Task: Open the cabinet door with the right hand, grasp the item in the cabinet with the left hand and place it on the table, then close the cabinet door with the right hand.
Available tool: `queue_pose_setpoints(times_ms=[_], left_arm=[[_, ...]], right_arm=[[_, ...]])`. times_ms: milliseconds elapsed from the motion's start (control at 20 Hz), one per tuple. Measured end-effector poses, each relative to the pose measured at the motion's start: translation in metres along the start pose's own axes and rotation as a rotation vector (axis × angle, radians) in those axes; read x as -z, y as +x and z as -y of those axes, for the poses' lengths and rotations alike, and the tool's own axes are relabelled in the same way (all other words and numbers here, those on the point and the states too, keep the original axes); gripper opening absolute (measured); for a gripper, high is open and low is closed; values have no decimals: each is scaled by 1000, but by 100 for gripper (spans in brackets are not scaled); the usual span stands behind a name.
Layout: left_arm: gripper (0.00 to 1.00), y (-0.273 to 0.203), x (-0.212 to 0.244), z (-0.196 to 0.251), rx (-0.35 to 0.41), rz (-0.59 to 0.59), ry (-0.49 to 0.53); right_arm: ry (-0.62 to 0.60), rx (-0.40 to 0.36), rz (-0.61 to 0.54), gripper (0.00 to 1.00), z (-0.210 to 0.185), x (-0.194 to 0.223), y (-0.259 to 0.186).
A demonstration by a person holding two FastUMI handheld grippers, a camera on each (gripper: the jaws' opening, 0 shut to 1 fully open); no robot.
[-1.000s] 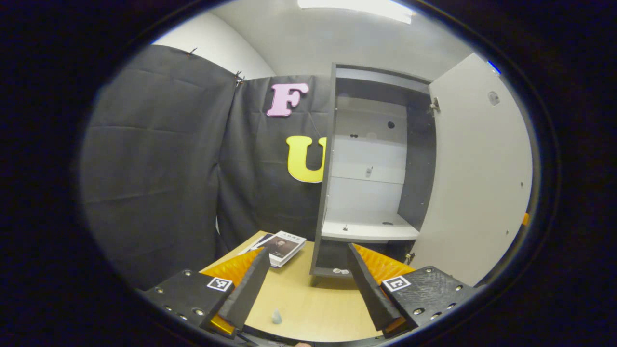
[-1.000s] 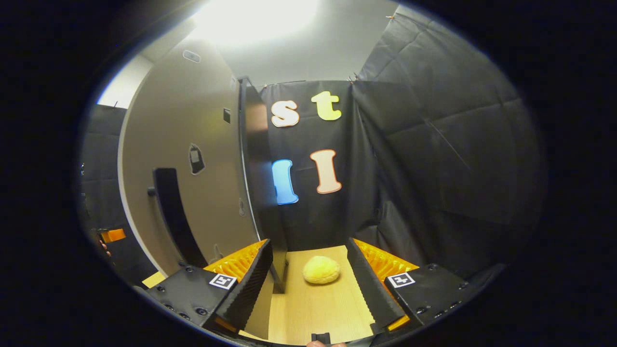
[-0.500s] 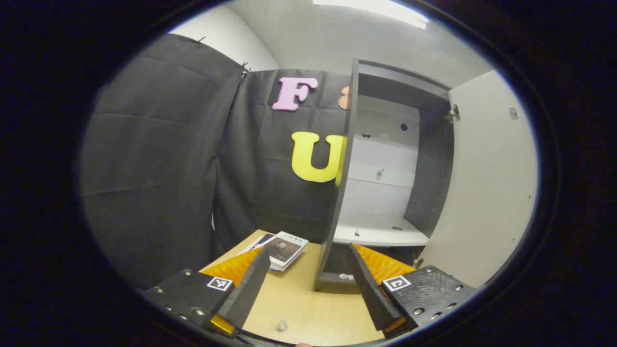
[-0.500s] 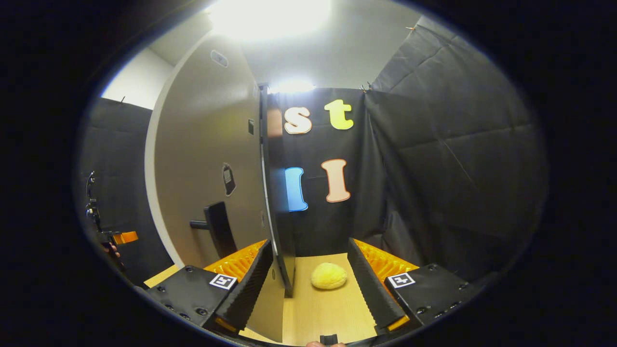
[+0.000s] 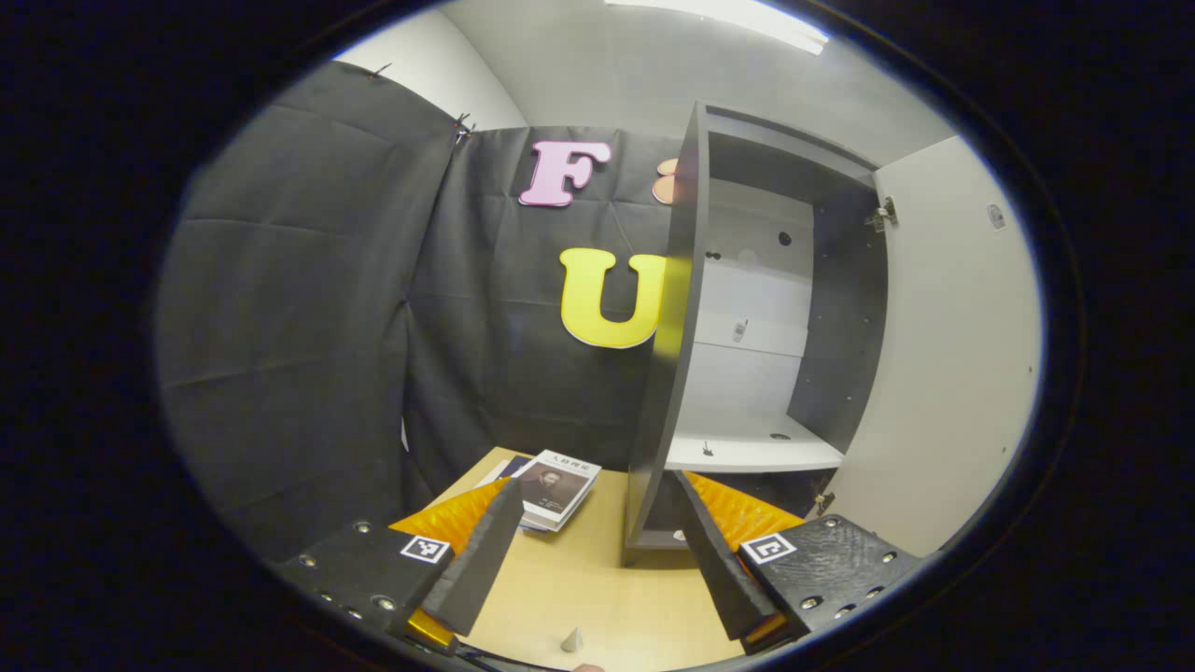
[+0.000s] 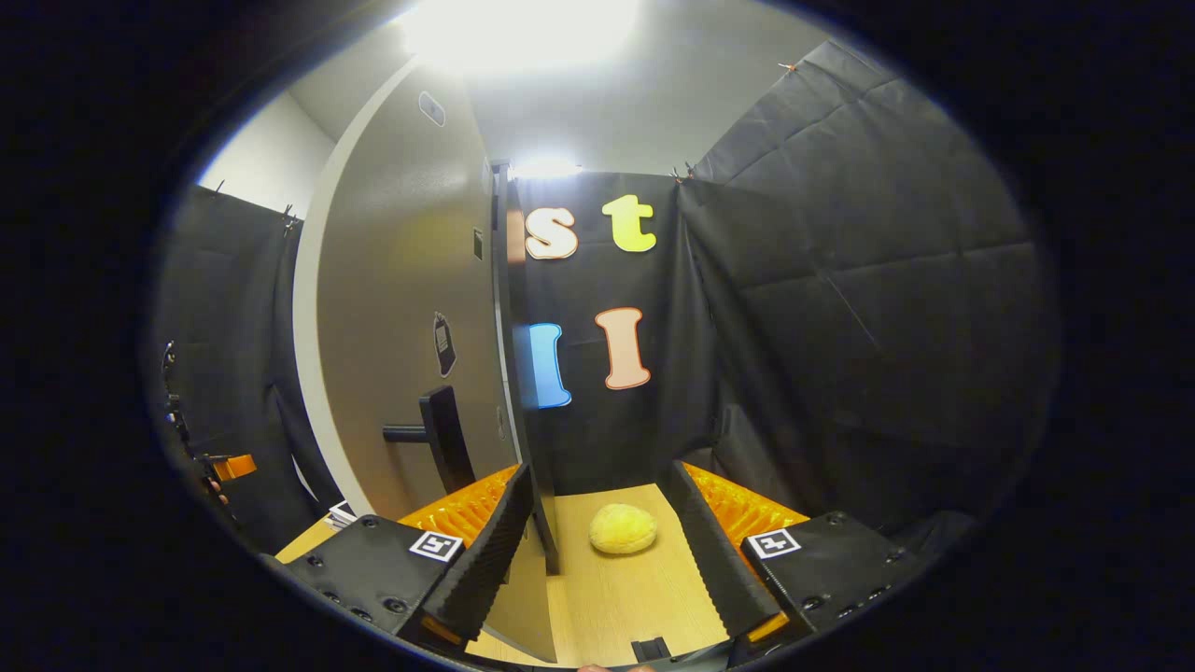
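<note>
The cabinet (image 5: pixel 738 308) stands with its door (image 5: pixel 943 355) swung open, shelves bare. Both the left gripper (image 5: pixel 597 551) and right gripper (image 6: pixel 607 551) are spread wide, holding nothing. A yellow item (image 6: pixel 623 528) lies on the table (image 6: pixel 607 597) beside the door.

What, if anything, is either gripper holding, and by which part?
Nothing. The left gripper and right gripper both have open jaws with only table between them.

A small stack of books (image 5: pixel 553 488) lies low and centre-left in the left gripper view, with a tiny pale cone-shaped object (image 5: pixel 571 639) at the bottom edge. A ceiling light (image 6: pixel 519 30) glares at top centre of the right gripper view.
</note>
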State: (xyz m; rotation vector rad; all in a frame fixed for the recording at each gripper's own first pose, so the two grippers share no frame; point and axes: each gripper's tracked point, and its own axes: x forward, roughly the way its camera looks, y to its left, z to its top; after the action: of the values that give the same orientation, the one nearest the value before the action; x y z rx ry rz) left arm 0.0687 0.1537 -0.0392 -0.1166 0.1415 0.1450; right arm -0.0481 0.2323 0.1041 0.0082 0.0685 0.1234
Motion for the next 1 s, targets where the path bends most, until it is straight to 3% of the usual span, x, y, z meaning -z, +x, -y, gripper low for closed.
queue_pose_setpoints(times_ms=[250,600,1000], left_arm=[[96,10,-5,-9,26,-3,-20],[97,13,-2,-25,44,-21,21],[97,14,4,-60,13,-51,-3]], right_arm=[[71,-55,-16,95,-46,7,-7],[27,-170,-42,95,-113,14,-1],[57,-281,-47,95,-178,19,16]])
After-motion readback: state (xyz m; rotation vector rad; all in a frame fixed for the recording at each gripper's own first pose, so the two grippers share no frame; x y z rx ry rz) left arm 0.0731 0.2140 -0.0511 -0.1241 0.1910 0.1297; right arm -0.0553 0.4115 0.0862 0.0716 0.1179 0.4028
